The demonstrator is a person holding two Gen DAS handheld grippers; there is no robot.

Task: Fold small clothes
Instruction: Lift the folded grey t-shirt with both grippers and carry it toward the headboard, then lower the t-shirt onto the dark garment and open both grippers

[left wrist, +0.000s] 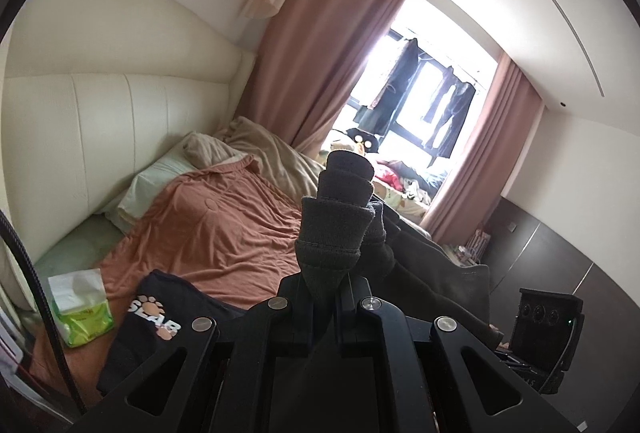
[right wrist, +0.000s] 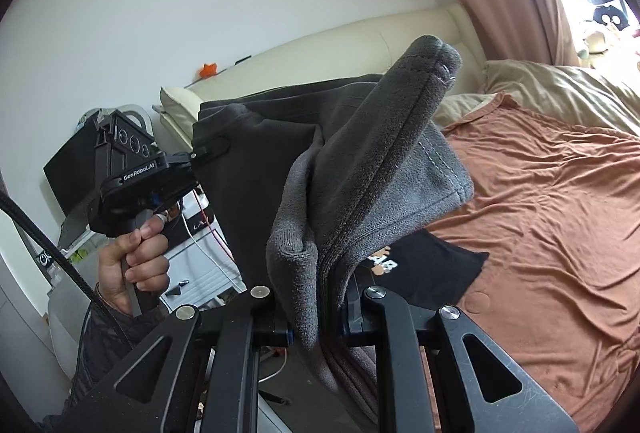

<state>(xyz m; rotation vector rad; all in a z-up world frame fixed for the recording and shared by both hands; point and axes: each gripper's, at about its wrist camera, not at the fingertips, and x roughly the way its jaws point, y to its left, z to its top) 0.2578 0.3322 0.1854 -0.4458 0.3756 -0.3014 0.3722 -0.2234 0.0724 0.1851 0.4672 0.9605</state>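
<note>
**Grippers lift a dark grey garment above the bed**

Left gripper (left wrist: 326, 297) is clamped on a bunched edge of the dark grey garment (left wrist: 340, 229), whose ribbed folds stand up between its jaws. The right gripper (right wrist: 320, 317) pinches another thick, seamed edge of the same garment (right wrist: 360, 169), jaws narrow around the fabric. The cloth hangs stretched between the two, raised clear above the bed (right wrist: 560, 233) near its foot end.

A hand (right wrist: 132, 265) grips the left gripper's handle, seen from the right wrist view (the sleeve below it is dark and patterned).

On the bed's rust-orange sheet (left wrist: 224, 233) lies a black T-shirt (left wrist: 160, 317) with a paw-print logo, directly under the lifted garment. A green tissue pack (left wrist: 82, 307) sits on the bed beside that shirt, toward the cream headboard (left wrist: 120, 121). Beyond the bed hang pink curtains (left wrist: 316, 65).
</note>
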